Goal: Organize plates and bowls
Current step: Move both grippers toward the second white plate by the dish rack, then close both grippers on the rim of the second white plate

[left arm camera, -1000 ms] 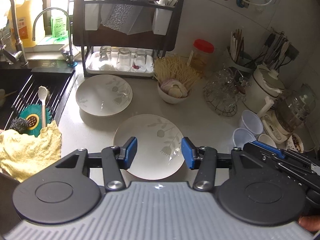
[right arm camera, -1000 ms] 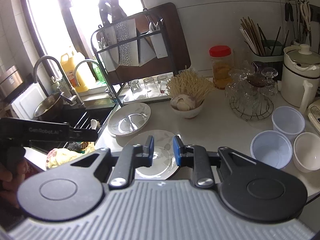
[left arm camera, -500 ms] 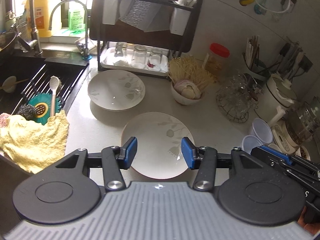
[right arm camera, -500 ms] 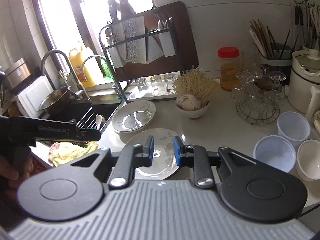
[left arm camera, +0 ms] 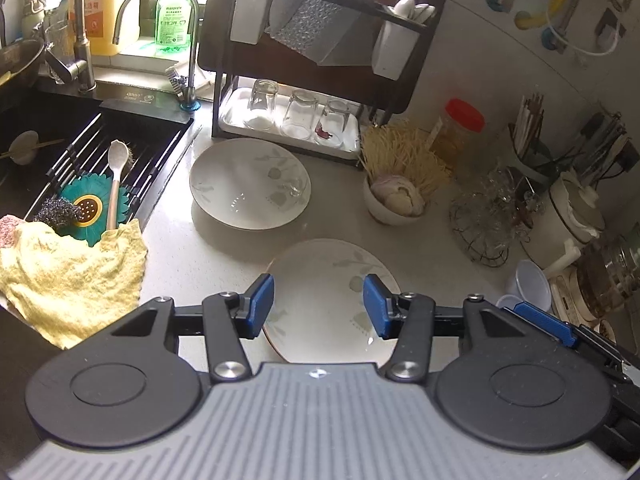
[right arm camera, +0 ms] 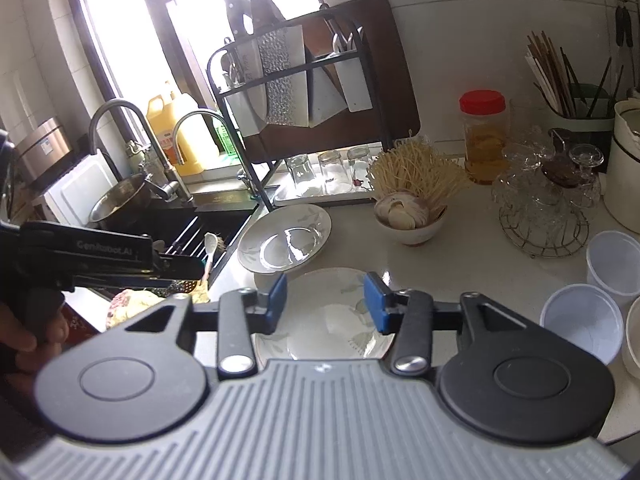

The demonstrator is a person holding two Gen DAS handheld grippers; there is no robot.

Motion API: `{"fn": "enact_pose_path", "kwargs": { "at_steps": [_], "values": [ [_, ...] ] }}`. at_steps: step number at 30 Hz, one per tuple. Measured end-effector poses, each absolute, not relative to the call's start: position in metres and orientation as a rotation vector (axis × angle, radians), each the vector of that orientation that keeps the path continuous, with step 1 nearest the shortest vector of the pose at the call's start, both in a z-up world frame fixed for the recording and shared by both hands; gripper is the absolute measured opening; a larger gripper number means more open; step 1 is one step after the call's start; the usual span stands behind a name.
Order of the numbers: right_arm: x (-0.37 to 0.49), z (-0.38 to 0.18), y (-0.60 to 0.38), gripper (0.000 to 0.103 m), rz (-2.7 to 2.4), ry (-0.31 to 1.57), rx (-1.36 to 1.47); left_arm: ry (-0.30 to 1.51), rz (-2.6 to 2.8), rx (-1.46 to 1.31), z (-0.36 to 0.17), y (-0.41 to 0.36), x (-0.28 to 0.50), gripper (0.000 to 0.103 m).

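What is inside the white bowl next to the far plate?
The white bowl holds garlic bulbs and a bundle of dry noodles sticking up. Anything beneath them is covered.

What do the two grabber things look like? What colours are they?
Each tool, left tool and right tool, has blue pads on black fingers, silver bolts, two round black discs and a ribbed grey body. The left one's black handle carries pale lettering.
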State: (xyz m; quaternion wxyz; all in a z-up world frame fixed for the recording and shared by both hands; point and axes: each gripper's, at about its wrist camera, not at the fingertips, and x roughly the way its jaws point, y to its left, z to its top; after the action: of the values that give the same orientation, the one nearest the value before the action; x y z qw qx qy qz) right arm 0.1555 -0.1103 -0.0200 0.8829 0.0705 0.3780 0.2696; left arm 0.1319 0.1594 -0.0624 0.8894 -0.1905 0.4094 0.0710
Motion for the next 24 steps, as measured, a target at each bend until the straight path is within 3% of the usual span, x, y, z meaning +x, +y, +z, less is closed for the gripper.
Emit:
{"fn": "enact_pose_path", "kwargs": {
  "at_steps": [9,15,17,19,22,24],
  "values": [
    [0.185,-0.026,-0.084,0.058,0.53,0.815,0.142,0.873,0.122,-0.403,-0.074,0.193,0.17,0.061],
    [0.205,-0.032,-0.061,0.059,0.527,0.849,0.137,0.879,0.087,-0.419,-0.081,0.214,0.198,0.061],
    [0.21,-0.033,-0.056,0.084,0.506,0.854,0.133,0.879,0.076,-0.431,-0.083,0.222,0.205,0.061],
    [0.216,-0.035,-0.051,0.087,0.467,0.849,0.136,0.882,0.07,-0.436,-0.086,0.233,0.212,0.063],
    [0.228,-0.04,-0.043,0.088,0.44,0.867,0.146,0.884,0.071,-0.439,-0.092,0.251,0.222,0.077],
    [0.235,-0.043,-0.037,0.092,0.436,0.873,0.168,0.889,0.083,-0.44,-0.097,0.265,0.229,0.081]
  ]
}}
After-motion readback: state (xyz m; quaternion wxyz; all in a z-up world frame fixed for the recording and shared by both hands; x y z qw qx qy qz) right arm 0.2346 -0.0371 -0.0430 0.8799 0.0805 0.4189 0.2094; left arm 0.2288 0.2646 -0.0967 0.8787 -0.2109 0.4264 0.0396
